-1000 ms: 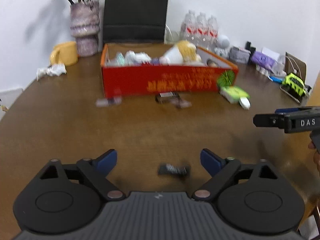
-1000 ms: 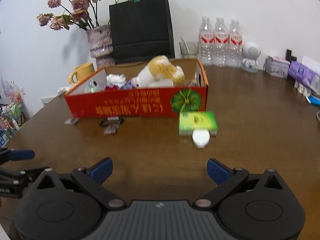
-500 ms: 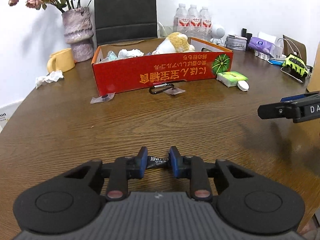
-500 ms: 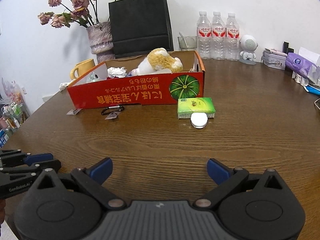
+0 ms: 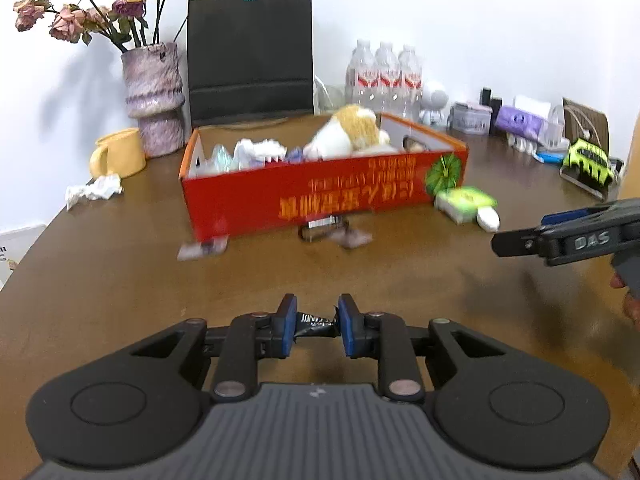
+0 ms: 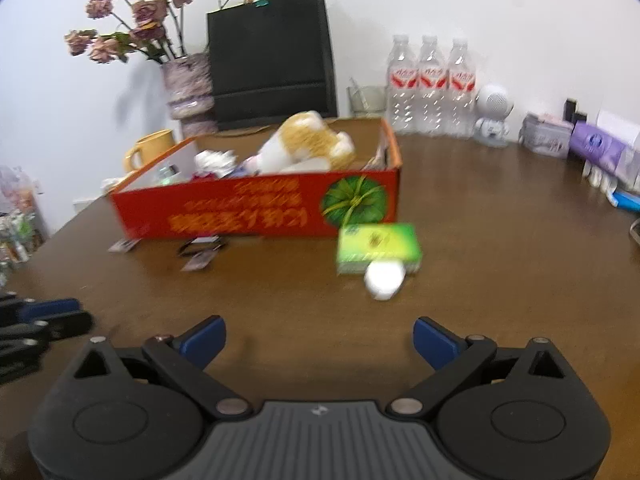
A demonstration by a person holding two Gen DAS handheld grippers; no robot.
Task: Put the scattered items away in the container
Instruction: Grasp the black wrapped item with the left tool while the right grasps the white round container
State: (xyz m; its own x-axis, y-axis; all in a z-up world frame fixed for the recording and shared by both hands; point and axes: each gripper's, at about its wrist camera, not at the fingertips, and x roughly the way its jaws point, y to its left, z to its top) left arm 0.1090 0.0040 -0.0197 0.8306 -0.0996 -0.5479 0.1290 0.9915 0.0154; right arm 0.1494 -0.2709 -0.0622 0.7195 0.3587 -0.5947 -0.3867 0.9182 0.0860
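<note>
On the brown bench (image 5: 120,288), the left tongs (image 5: 316,322) are clamped on a small black candy wrapper (image 5: 315,323), its blue pads pressing both ends; the jaws have just closed onto it. The right tongs (image 6: 318,338) stand wide apart with nothing between the pads, their jaws having just narrowed slightly. Farther back sits the red box (image 5: 320,196), holding a plush toy (image 5: 352,132) and crumpled wrappers. Against its front lie a black carabiner (image 6: 200,245), two small packets, a green tissue pack (image 6: 378,246) and a white round case (image 6: 384,276) touching that pack.
</note>
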